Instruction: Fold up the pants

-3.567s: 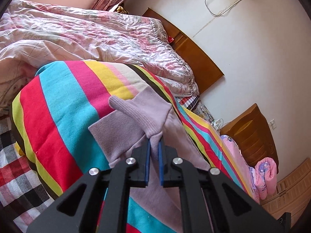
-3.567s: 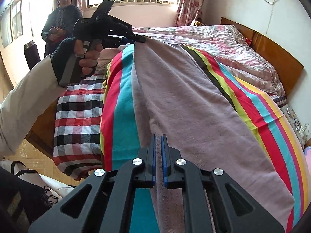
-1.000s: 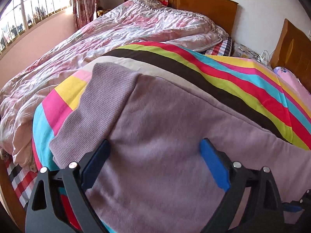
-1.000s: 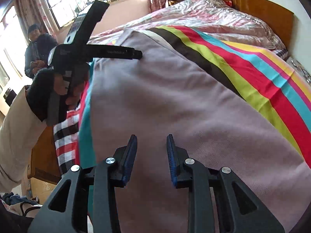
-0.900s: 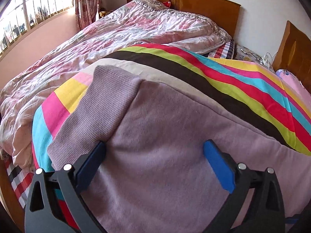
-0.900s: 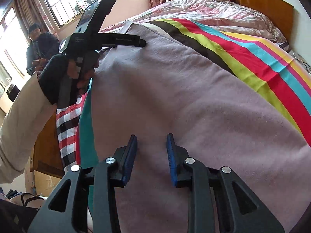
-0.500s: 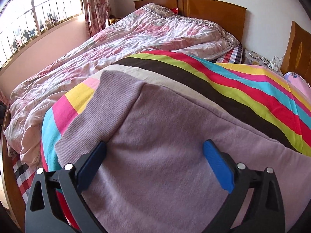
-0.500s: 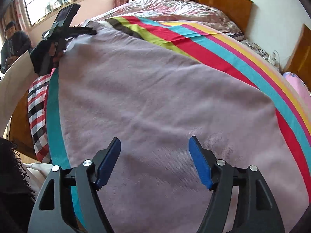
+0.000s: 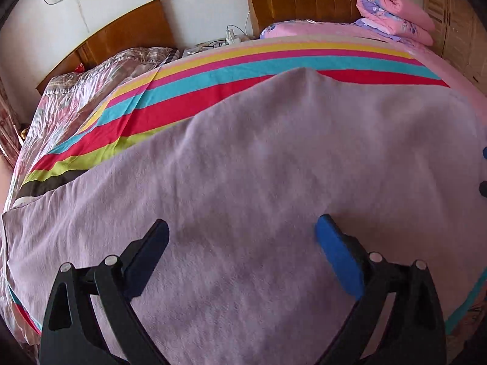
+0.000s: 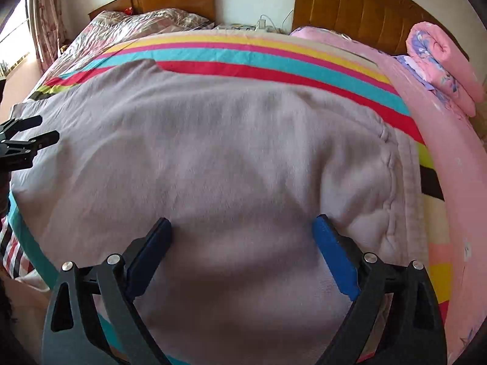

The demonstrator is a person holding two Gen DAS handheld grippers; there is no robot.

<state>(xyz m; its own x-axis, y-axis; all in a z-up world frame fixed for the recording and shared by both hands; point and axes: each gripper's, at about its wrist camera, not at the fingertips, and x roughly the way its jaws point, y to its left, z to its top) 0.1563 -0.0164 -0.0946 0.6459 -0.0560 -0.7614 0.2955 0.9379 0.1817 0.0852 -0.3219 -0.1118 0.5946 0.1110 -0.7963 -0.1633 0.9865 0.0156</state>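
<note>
Left-wrist view looks down on the pale lilac fleece pants [image 9: 274,182] spread flat over the bright striped bedspread [image 9: 213,79]. Their near part runs out of the bottom of the picture, so the full outline cannot be made out. The left gripper [image 9: 240,252], black with blue pads, hangs over the pants with its jaws opening wide; fabric lies below and between them, but neither pad presses on it. At the right edge of this view only small dark and blue tips show, probably the other tool, too cut off to be sure.

Right-wrist view alone shows the bunched, gathered band of the pants [image 10: 386,182] on their right side, and a strip of checked cloth [image 10: 12,252] past their left side. The right gripper [image 10: 242,243] is also opening, spread over the pants without pinching them. The left gripper's black fingers appear here at the pants' far left edge, cropped by the frame. Beyond the pants, both views show a rolled pink floral quilt [image 10: 444,67] and wooden headboards [image 10: 365,12].
</note>
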